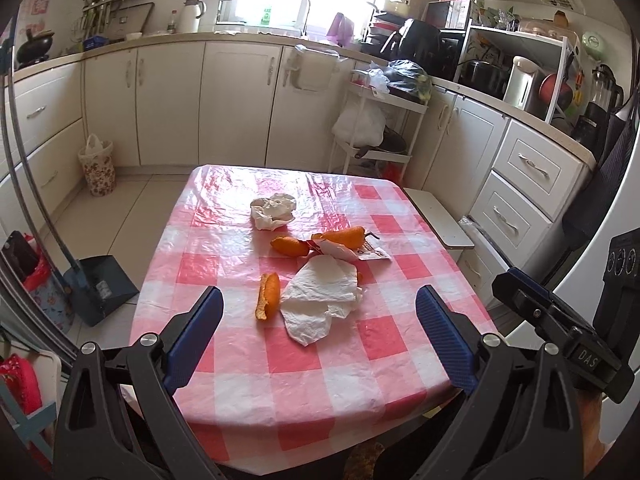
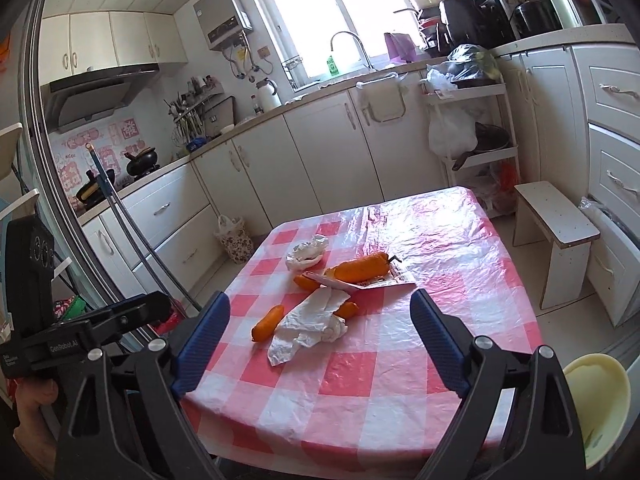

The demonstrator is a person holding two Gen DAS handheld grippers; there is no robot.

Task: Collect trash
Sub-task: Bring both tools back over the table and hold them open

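Note:
Trash lies in the middle of a table with a pink checked cloth (image 1: 280, 364) (image 2: 400, 380). Nearest is a flat white tissue (image 1: 318, 300) (image 2: 308, 328), with a curled orange peel (image 1: 269, 296) (image 2: 267, 323) at its left. Behind them lie more orange peel pieces (image 1: 290, 246) (image 2: 360, 267), a torn printed wrapper (image 1: 370, 254) (image 2: 394, 278) and a crumpled white tissue (image 1: 273, 211) (image 2: 306, 254). My left gripper (image 1: 319, 306) hangs over the table's near edge, open, nothing between its blue pads. My right gripper (image 2: 320, 312) is open too, likewise short of the trash.
A floral waste bin (image 1: 96, 168) (image 2: 235, 238) with a bag liner stands on the floor by the cabinets, far left of the table. A blue dustpan (image 1: 102, 288) rests at the left. A white stool (image 2: 556, 236) and a rack (image 1: 380, 132) stand at the right.

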